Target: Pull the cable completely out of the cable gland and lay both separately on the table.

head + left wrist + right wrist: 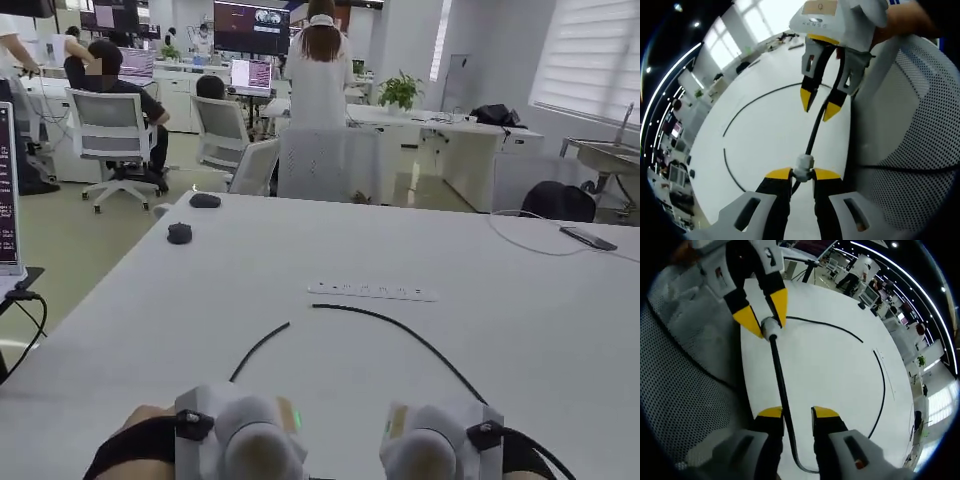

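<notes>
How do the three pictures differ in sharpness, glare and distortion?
Head view: soft all over, even light on the white table, hardly any shadow. Left gripper view: strong fisheye bending of the table's edge, windows blown out to plain white, cable gland quite sharp. Right gripper view: the same bending, no strong glare, cable sharp between the jaws.
</notes>
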### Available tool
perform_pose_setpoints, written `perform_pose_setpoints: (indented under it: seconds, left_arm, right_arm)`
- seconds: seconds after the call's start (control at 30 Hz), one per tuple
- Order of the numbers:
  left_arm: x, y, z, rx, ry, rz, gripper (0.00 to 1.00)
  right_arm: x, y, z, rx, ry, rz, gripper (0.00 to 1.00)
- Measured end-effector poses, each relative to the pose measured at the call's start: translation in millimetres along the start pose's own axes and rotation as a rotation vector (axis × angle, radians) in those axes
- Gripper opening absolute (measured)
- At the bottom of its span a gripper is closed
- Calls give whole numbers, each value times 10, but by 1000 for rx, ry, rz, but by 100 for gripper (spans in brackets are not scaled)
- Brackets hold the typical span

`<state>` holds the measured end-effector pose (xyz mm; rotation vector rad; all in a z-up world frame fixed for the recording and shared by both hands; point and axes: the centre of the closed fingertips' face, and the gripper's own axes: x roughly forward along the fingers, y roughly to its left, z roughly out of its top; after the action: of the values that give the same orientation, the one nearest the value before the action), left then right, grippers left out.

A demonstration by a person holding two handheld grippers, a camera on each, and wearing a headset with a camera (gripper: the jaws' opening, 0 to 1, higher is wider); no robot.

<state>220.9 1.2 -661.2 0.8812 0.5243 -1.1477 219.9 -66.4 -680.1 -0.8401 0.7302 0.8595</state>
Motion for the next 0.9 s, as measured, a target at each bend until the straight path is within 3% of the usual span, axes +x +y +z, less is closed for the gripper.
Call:
perform_pose_setpoints:
  seconds: [0.1, 0.13, 0.27, 0.47, 0.67, 0.9]
  left_arm:
    - [0, -11, 10, 18, -1, -3, 17]
    - [-3, -25, 31, 28, -11, -9, 17]
    - [8, -63, 37, 40, -11, -21, 17]
    - [-1, -29, 45, 26, -17, -11, 16]
    - [0, 28, -51, 8, 18, 8, 17]
    - [-6, 65, -98, -13, 37, 22, 16]
  right_arm:
    - [-22, 175, 262, -65, -110, 60, 20]
    - [-30, 212, 295, -75, -122, 68, 18]
    - [-27, 272, 288, -118, -113, 82, 4]
    - [-27, 206, 262, -89, -110, 66, 3]
    - [3, 140, 123, -73, -50, 42, 3]
    - [20, -3, -218, 0, 94, -4, 3]
